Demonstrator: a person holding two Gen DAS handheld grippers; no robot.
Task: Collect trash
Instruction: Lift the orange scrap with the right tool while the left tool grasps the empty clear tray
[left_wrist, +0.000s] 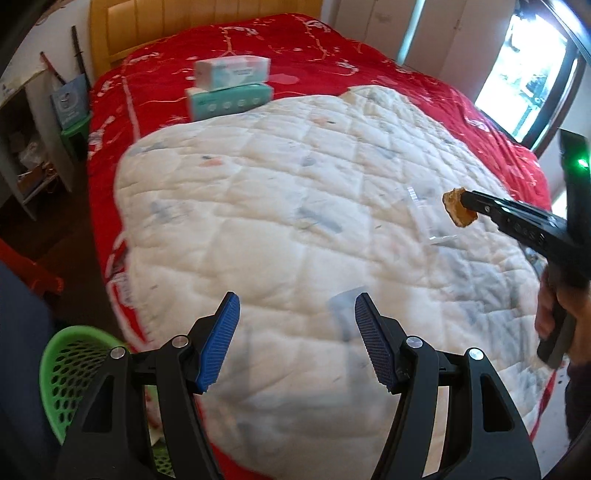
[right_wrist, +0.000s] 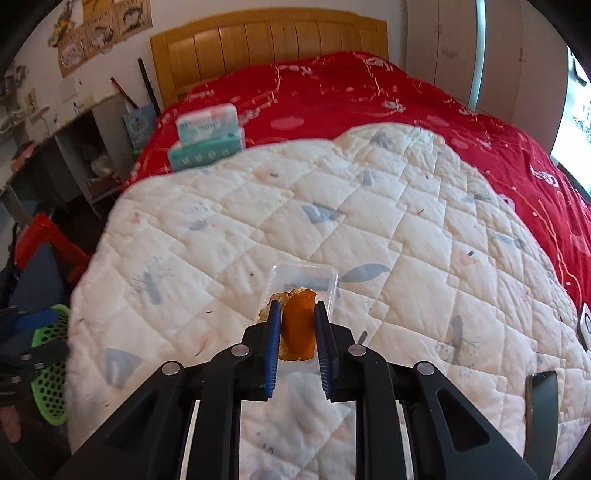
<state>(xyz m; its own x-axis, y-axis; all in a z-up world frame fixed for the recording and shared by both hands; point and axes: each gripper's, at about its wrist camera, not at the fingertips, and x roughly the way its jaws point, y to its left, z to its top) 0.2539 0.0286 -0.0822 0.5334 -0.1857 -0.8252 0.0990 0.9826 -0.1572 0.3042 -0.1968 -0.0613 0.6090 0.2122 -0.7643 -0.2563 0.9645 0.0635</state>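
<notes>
Between right hand-held gripper (right_wrist: 297, 325) pads, orange peel (right_wrist: 300, 325), above quilt (right_wrist: 369, 221)

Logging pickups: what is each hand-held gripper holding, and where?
Right hand-held gripper pinches the orange peel across its middle; left hand-held gripper is open, empty.

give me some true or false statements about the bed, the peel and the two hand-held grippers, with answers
1. The right hand-held gripper grips an orange peel. True.
2. The left hand-held gripper holds a tissue pack. False: its jaws are open and empty.
3. Two tissue packs sit stacked on the red blanket. True.
4. The green basket sits on the white quilt. False: it is off the bed's edge, lower left.
5. A clear plastic tray lies on the quilt. True.
</notes>
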